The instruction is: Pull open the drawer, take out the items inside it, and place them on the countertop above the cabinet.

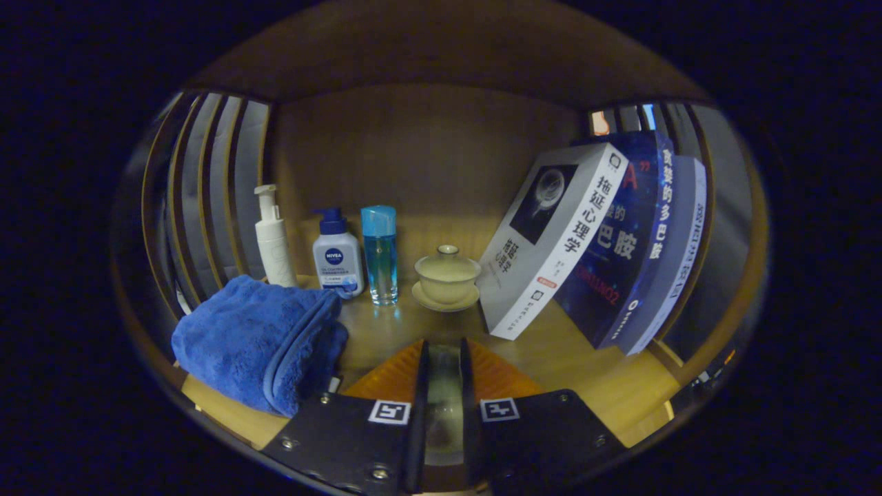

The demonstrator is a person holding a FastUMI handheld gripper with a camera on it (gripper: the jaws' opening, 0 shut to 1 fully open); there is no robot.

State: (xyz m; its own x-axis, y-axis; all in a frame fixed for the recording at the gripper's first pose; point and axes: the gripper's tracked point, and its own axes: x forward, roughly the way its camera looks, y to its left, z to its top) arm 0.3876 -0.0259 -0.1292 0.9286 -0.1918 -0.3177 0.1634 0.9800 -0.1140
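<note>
Gripper view. The gripper [444, 386] sits low, its fingers [420, 386] nearly together with only a narrow slot between them. Something pale and glassy shows in that slot; hard to make out, and whether both fingers press on it cannot be told.

Ahead lies a wooden shelf [551, 351] with slatted sides, dimly lit; its near rim is cut off. No drawer can be made out from here.

At 12 o'clock beyond the fingertips stands a lidded tea bowl [446, 274] on its saucer, lid on, contents hidden. At 11 o'clock, just left of the bowl, stands a clear bottle [380, 255] with blue liquid and a blue cap. Beside it is a squat pump bottle [337, 256], then a tall white pump bottle [271, 238] furthest left.

At 9 to 10 o'clock a folded blue towel [258, 341] lies close to the left finger, covering the foot of the white bottle.

At 1 to 2 o'clock three books lean leftward: a white book [551, 241] in front, a dark blue book [630, 255] behind, and a pale one [679, 248] mostly hidden.
</note>
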